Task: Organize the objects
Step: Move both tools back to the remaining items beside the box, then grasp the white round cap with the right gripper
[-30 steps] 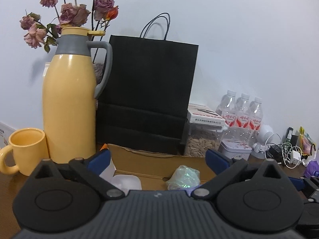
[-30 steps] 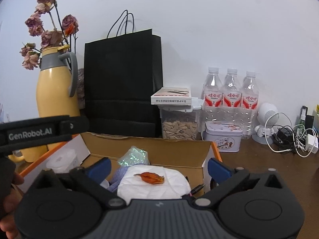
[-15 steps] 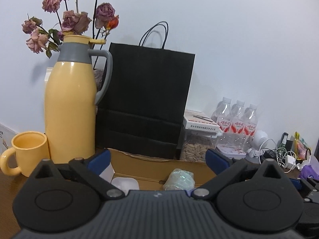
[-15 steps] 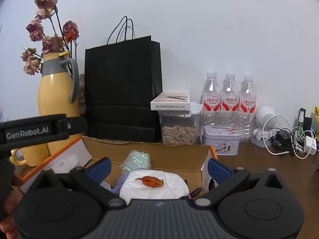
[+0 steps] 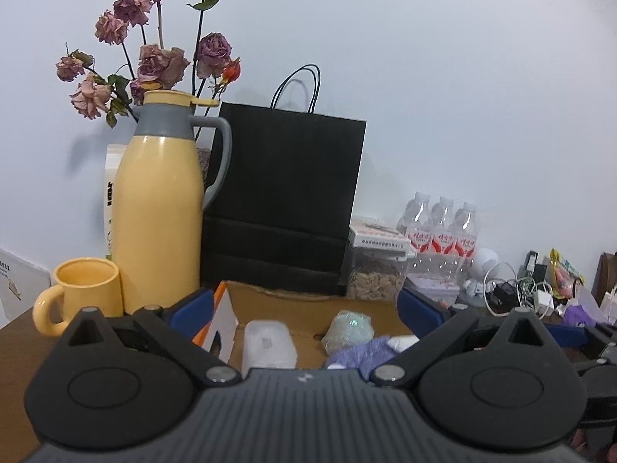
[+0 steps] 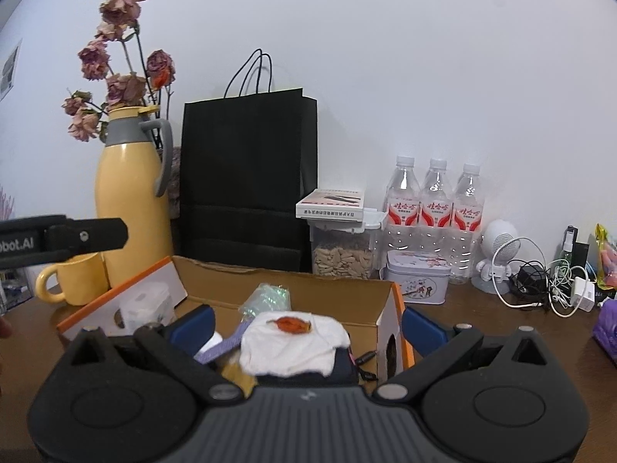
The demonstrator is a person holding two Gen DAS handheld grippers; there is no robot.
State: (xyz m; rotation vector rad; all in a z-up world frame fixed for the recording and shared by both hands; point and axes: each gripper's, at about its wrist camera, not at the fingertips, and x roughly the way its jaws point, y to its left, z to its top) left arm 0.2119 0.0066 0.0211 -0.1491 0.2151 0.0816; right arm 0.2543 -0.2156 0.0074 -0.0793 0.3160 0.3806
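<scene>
A: How are the two grippers standing?

B: Both are standing with fingers spread wide and gripping nothing; the left gripper [image 5: 304,308] is hovering over the near edge of the cardboard box [image 5: 308,299]; the right gripper [image 6: 308,324] is hanging over the same box, seen in its own view at [image 6: 277,277], with its blue fingertips [image 6: 422,326] straddling the contents.

A: And what is lying in the box?

B: A white cloth [image 6: 293,341] is sitting on top of the pile, with a small orange dried petal [image 6: 290,324] resting on it; a crinkled iridescent wrapper [image 6: 266,297] is lying just behind it; a purple fabric piece [image 5: 360,353] is showing at the near side, and a white plastic case [image 5: 268,343] is lying toward the left end; what is under the cloth I cannot tell.

A: Where is the box sitting?

B: It is resting on a brown wooden table [image 6: 482,320]; a black paper bag [image 6: 246,177] is standing upright right behind it; a yellow thermos jug [image 5: 160,216] with dried roses [image 5: 162,61] behind it is standing to the left, and a yellow mug [image 5: 83,289] is sitting just beside the jug.

A: Anything to the right?

B: Three water bottles [image 6: 435,208] are lining the wall; a decorated tin [image 6: 418,276] is sitting in front of them; a clear container of seeds [image 6: 341,250] is carrying a flat carton [image 6: 331,202] on its lid; tangled cables [image 6: 547,281] are lying farther right.
</scene>
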